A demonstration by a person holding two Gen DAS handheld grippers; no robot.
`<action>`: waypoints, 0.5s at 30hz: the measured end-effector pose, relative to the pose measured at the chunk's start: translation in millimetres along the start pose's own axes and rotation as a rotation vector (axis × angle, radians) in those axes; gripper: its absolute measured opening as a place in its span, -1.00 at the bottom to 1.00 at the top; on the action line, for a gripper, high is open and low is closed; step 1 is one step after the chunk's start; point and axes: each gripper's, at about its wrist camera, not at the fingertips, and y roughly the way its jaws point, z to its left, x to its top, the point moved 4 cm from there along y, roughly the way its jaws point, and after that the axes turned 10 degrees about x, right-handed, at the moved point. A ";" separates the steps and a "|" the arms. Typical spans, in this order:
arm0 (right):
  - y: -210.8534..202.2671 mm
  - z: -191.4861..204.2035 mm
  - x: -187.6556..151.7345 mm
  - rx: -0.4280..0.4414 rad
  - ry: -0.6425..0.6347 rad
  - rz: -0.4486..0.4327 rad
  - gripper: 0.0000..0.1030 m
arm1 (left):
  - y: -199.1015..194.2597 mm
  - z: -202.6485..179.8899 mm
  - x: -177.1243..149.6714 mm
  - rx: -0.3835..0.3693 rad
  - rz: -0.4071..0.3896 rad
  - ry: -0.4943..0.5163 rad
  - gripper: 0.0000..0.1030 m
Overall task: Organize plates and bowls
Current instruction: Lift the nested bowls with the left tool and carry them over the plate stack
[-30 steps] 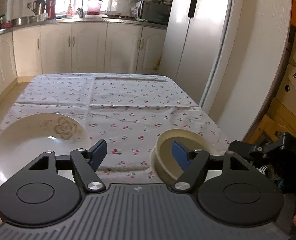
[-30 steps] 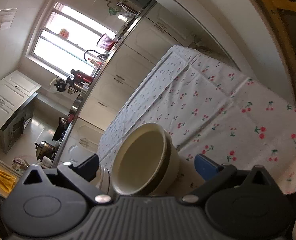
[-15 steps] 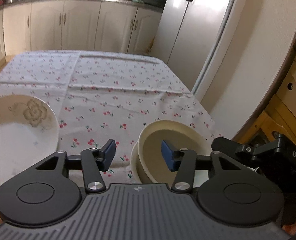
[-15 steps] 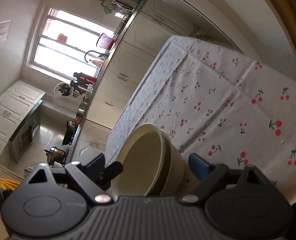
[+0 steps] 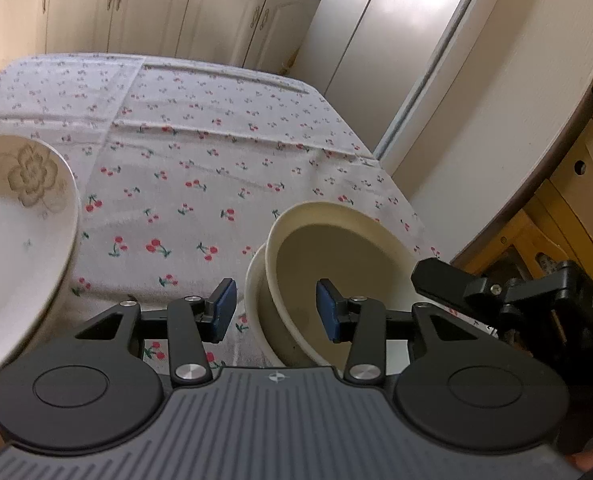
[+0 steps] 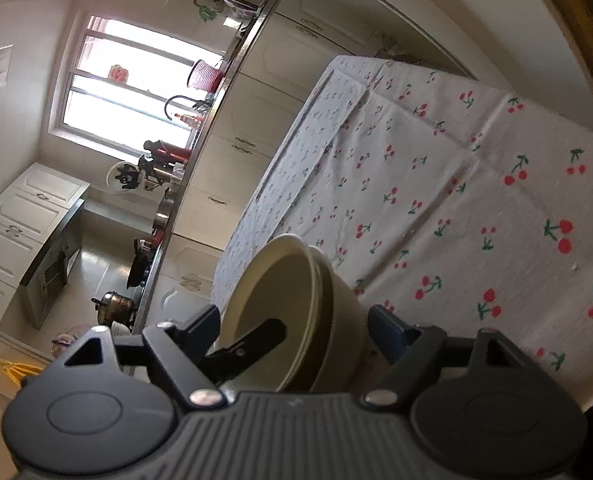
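On the table's near right corner: two cream bowls (image 5: 336, 264), nested, the inner one tilted up out of the outer.
Surface: tablecloth (image 5: 216, 152), white with red cherry print, creased in folds.
Left gripper (image 5: 276, 312): jaws closing, blue pads either side of the tilted bowl's near rim; one pad inside the bowl, the other outside; whether the pads press the rim cannot be told.
Right gripper (image 6: 296, 328): jaws closing around both bowls from the far side; one finger (image 6: 200, 324) at the open mouth, the other against the outer wall; firm contact cannot be told.
Plate (image 5: 12, 240): large, white, pale flower motif, at the table's left edge, well apart from the bowls.
Background: cream cabinets (image 5: 96, 12), refrigerator (image 5: 380, 40), cardboard boxes (image 5: 588, 184).
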 end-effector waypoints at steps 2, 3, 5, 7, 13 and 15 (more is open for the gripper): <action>0.7 1.5 -1.0 -0.002 -0.007 0.003 0.57 | 3.0 1.7 -1.5 -0.005 0.014 -0.011 -0.09; 1.4 2.0 -1.4 -0.001 -0.007 0.006 0.57 | 4.6 2.6 -2.3 -0.007 0.020 -0.017 -0.11; 3.6 3.2 -0.4 -0.002 -0.010 0.010 0.56 | 7.5 5.1 -3.8 -0.015 0.026 -0.032 -0.12; 4.3 5.2 -1.3 -0.007 -0.020 0.011 0.56 | 8.7 6.0 -4.9 -0.020 0.025 -0.036 -0.17; 6.9 8.5 -3.2 -0.013 -0.030 0.010 0.56 | 6.1 4.5 -9.8 -0.017 0.008 -0.016 -0.34; 7.0 8.7 -4.0 -0.011 -0.030 0.009 0.56 | 5.3 3.4 -10.8 -0.013 0.004 -0.012 -0.35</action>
